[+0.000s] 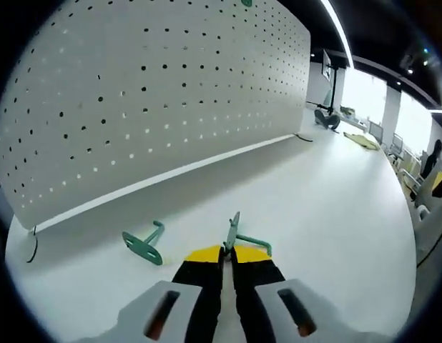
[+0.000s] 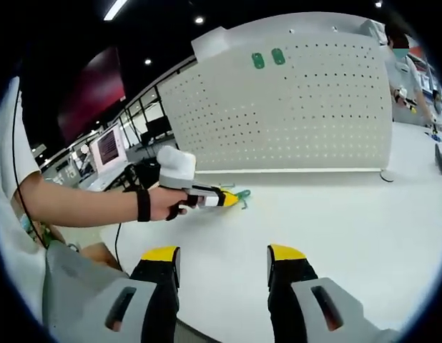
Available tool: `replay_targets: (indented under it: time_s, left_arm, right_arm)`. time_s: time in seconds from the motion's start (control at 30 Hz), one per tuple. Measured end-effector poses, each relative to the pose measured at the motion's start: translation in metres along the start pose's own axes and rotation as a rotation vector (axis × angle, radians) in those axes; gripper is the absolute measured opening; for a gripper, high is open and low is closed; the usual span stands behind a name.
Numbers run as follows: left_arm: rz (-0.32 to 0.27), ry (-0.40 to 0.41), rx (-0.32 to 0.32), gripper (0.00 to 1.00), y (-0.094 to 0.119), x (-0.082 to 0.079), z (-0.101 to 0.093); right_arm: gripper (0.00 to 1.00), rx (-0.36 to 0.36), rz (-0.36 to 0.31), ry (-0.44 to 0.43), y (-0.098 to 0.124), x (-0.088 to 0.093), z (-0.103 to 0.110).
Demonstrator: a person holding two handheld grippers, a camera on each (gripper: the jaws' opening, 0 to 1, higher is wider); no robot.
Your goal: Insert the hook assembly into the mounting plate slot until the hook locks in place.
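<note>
— What do the left jaws have?
— The left gripper (image 1: 229, 255) is clenched on a green hook (image 1: 239, 239), its flat plate standing up between the yellow tips, its arm running off to the right just above the worktop (image 1: 328, 207).
— Anything near?
— A second hook (image 1: 144, 244) lies on the worktop just left of the jaws. Beyond both stands the pegboard (image 1: 156, 93), well ahead.
— And the right?
— The right gripper (image 2: 224, 261) is released, jaws wide apart over bare worktop. Ahead and to the left a hand (image 2: 164, 204) holds the left gripper, hook at its tip; two green plates (image 2: 268, 58) sit high on the pegboard.
</note>
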State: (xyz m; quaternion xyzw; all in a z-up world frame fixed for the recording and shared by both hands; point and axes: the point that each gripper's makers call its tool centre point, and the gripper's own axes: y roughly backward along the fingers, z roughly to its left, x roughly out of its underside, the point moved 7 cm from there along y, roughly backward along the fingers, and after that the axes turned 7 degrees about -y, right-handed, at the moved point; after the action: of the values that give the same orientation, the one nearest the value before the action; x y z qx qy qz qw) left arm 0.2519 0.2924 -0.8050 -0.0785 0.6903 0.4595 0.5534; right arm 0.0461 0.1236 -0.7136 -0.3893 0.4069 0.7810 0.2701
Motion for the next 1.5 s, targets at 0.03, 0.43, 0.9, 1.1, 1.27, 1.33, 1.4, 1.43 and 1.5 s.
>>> replay_targets:
  time_s: [0.03,0.43,0.9,1.1,1.27,1.33,1.4,1.43,1.5]
  left_arm:
    - [0.0,-0.001,-0.004,0.05,0.0,0.0,0.001]
    - [-0.016,-0.033,-0.005,0.03,0.012,-0.006,-0.002]
    - [-0.082,-0.067,0.011,0.03,0.042,-0.022,-0.008]
    - [-0.083,-0.074,0.02,0.03,0.048,-0.021,-0.012]
    - [-0.098,-0.082,0.027,0.03,0.055,-0.024,-0.019]
    - [-0.1,-0.089,0.03,0.03,0.058,-0.024,-0.021]
    - [-0.105,-0.097,0.037,0.03,0.062,-0.025,-0.023]
    - [-0.106,-0.1,0.039,0.03,0.064,-0.025,-0.025]
    - [-0.112,-0.102,0.04,0.03,0.071,-0.027,-0.028]
  right_arm:
    - [0.49,0.002,-0.002,-0.003,0.0,0.0,0.0]
    - [0.49,-0.007,-0.006,0.009,-0.002,-0.003,0.004]
    - [0.48,-0.026,-0.021,0.018,-0.003,-0.008,0.009]
    - [0.46,-0.035,-0.03,0.024,-0.003,-0.009,0.011]
    - [0.46,-0.041,-0.038,0.03,-0.003,-0.011,0.013]
    - [0.46,-0.042,-0.039,0.032,-0.002,-0.012,0.014]
    - [0.45,-0.045,-0.039,0.035,-0.002,-0.013,0.014]
    - [0.45,-0.046,-0.04,0.036,-0.002,-0.013,0.014]
    - [0.45,-0.05,-0.044,0.035,-0.002,-0.016,0.014]
